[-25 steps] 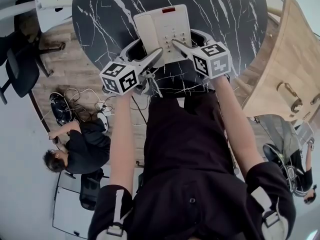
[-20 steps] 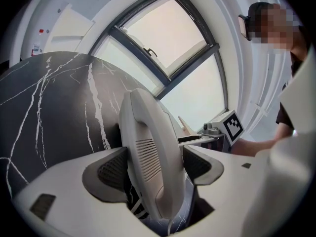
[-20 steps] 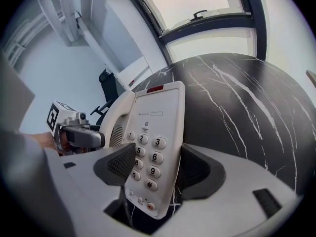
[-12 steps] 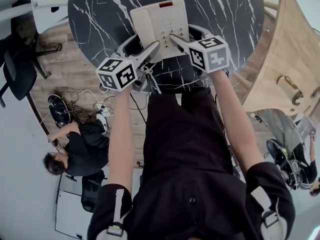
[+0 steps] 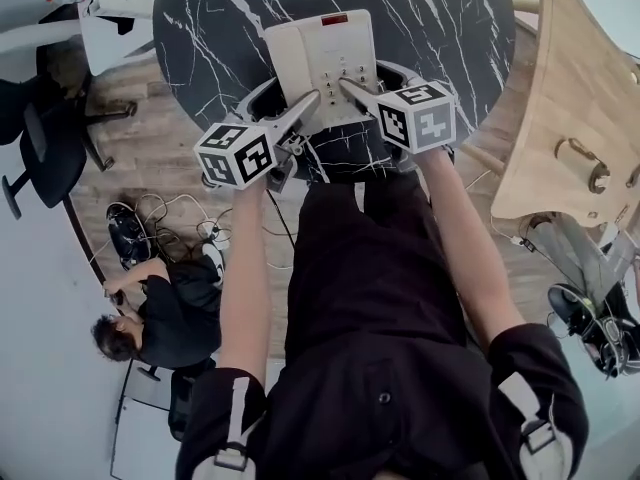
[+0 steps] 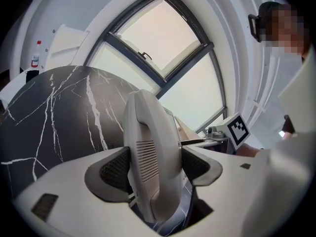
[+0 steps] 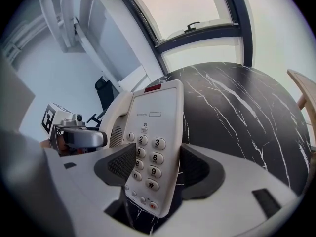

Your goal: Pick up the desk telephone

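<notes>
Cream telephone (image 5: 322, 63) over black marble counter (image 5: 430, 28) | left gripper (image 6: 155, 168): fingers just closing, clamped on its left side | right gripper (image 7: 150, 168): fingers clamped on its right side | grasp done; lift probably begun, clearance unclear

Both forearms out ahead, roughly parallel: L arm (image 5: 245, 268), R arm (image 5: 468, 243), elbows near torso. L gripper (image 5: 300, 100) pts fwd & down; jaws wide, just been closing, pads pressed either side of desk telephone (image 5: 322, 63) at handset side. R gripper (image 5: 362, 76) angled inward, jaws wide too, pads clamped across keypad side.
</notes>
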Demonstrator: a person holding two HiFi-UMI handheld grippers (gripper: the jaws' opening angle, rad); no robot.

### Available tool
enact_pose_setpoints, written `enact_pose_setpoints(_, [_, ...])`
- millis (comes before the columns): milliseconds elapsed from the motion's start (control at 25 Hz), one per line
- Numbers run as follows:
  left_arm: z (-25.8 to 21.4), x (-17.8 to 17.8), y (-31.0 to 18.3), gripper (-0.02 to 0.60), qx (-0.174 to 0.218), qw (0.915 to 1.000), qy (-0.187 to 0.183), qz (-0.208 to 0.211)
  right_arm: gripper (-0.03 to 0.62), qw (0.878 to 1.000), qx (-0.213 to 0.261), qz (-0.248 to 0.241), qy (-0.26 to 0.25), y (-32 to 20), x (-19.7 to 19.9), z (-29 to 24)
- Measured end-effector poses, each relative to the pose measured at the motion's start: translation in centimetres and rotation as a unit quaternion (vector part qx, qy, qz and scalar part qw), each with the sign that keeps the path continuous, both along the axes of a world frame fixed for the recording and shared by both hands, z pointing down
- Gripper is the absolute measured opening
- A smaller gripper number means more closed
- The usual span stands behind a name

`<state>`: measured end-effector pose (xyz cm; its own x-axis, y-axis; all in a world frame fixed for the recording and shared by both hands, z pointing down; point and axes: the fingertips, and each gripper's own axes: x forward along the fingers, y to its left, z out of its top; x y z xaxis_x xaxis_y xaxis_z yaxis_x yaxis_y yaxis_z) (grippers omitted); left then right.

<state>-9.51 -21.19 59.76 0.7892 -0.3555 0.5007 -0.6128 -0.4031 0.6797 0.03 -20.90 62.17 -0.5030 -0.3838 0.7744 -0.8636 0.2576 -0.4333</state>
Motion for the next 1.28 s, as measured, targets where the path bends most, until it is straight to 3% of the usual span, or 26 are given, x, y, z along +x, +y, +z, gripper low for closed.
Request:
enact_pose_setpoints(440, [-4.9,0.2,2.1,0.336,0.025,0.9996,-0.009,0.001,0.295,0.999,0.027,0.014,-0.018,2.3,0.2,-4.5])
enact_pose_setpoints(840, [-9.7,3.7,3.7,0.325,0.074,0.9970,-0.019,-0.013,0.294,0.997,0.069,0.027,-0.039,3.9,3.8,-8.7])
enact_pose_setpoints(1280, [-18.8,7.7,6.4,0.322,0.175,0.9836,-0.024,-0.037,0.294,0.982,0.178,0.011,-0.053,5.6,7.8,-17.7])
